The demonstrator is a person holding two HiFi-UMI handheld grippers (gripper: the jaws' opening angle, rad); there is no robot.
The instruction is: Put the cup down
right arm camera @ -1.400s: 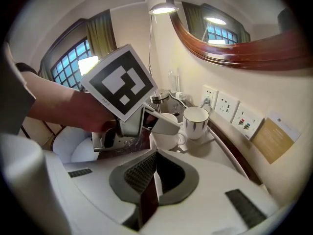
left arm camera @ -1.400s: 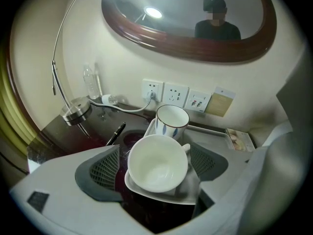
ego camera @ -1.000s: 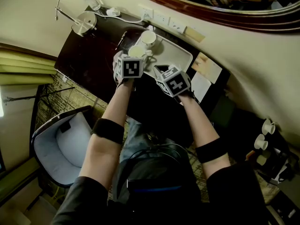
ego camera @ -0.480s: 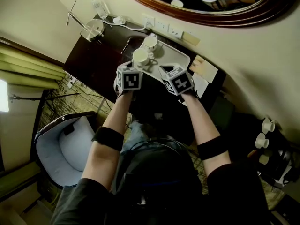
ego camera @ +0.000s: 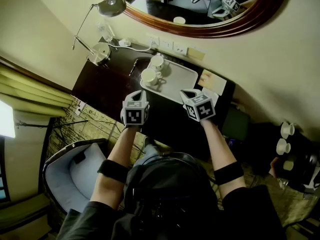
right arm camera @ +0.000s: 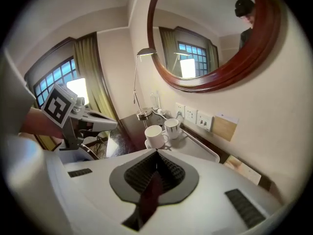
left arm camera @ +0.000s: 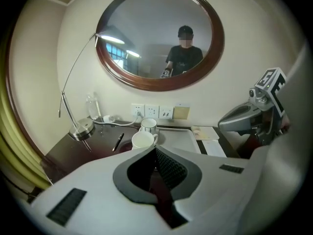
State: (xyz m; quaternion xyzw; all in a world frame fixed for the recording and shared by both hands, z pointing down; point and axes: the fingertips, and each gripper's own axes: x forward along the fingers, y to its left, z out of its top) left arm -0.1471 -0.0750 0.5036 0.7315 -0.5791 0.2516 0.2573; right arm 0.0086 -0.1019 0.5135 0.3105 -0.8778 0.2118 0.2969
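Two white cups stand at the left end of the white tray (ego camera: 180, 79) on the dark desk: the nearer cup (ego camera: 149, 76) (left arm camera: 142, 141) (right arm camera: 155, 135) and the farther cup (ego camera: 157, 61) (left arm camera: 148, 126) (right arm camera: 171, 127). Neither gripper touches them. My left gripper (ego camera: 135, 97) (left arm camera: 155, 149) is shut with nothing between its jaws and hangs back from the tray over the desk's front. My right gripper (ego camera: 189, 93) (right arm camera: 157, 153) is shut and empty too, just short of the tray's near edge. Each gripper view shows the other gripper at its side.
A desk lamp with a round base (ego camera: 99, 51) stands at the desk's left end, with a water bottle (ego camera: 105, 31) and a pen (ego camera: 133, 67) near it. Papers (ego camera: 212, 79) lie right of the tray. A round mirror (ego camera: 190, 9) hangs above. A grey chair (ego camera: 75, 169) stands lower left.
Both grippers have drawn back from the tray toward me. The left gripper has left the nearer cup, which stays standing on the tray.
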